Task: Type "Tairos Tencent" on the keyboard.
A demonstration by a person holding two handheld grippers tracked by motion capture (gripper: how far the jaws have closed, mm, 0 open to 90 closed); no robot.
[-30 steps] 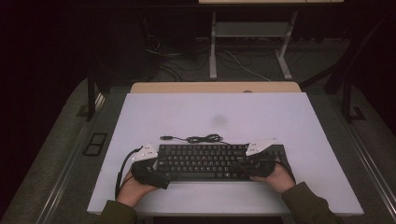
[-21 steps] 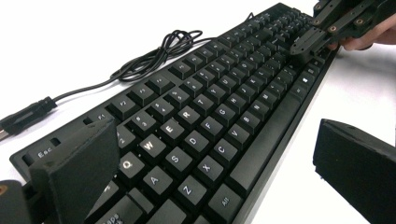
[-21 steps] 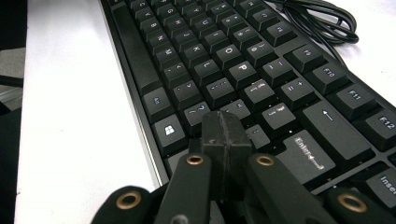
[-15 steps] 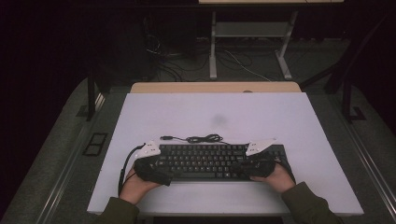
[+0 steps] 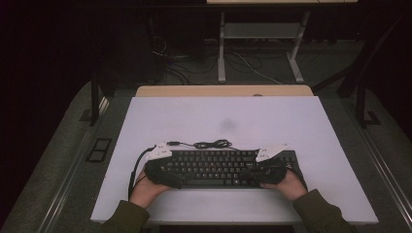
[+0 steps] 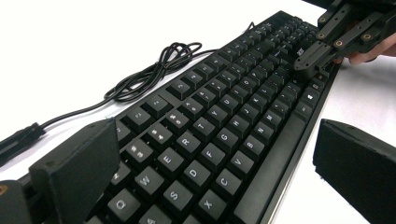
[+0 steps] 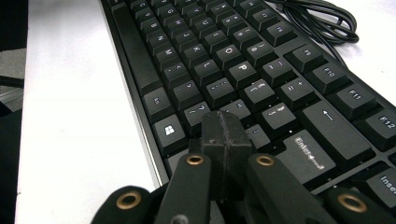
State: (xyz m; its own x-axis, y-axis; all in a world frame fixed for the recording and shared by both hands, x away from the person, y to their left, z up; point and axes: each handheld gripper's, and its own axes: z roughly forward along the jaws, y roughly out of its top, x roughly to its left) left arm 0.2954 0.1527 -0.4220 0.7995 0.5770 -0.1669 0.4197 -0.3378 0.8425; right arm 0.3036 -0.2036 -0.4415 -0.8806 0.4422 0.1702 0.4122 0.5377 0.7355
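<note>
A black keyboard [image 5: 218, 167] lies near the front of the white table [image 5: 243, 116], its black cable [image 5: 211, 144] coiled just behind it. My left gripper [image 5: 163, 170] is at the keyboard's left end. In the left gripper view it stands open [image 6: 217, 149], one jaw over the back edge and the other off the front edge, with the keys [image 6: 224, 121] between them and a gap at the front jaw. My right gripper [image 5: 262, 170] is shut with nothing in it. Its joined tips [image 7: 225, 128] rest low over the keys near the right shift row [image 7: 224, 56]. The left gripper view also catches it [image 6: 313, 56].
The coiled cable [image 6: 154, 70] runs off to a plug at the left. A wooden strip [image 5: 223, 91] borders the table's far edge. Beyond it are a metal frame [image 5: 221, 48] and loose floor cables. Bare white tabletop extends behind and to both sides of the keyboard.
The left gripper has shifted slightly at the keyboard's left end. The right gripper and the keyboard have stayed where they were.
</note>
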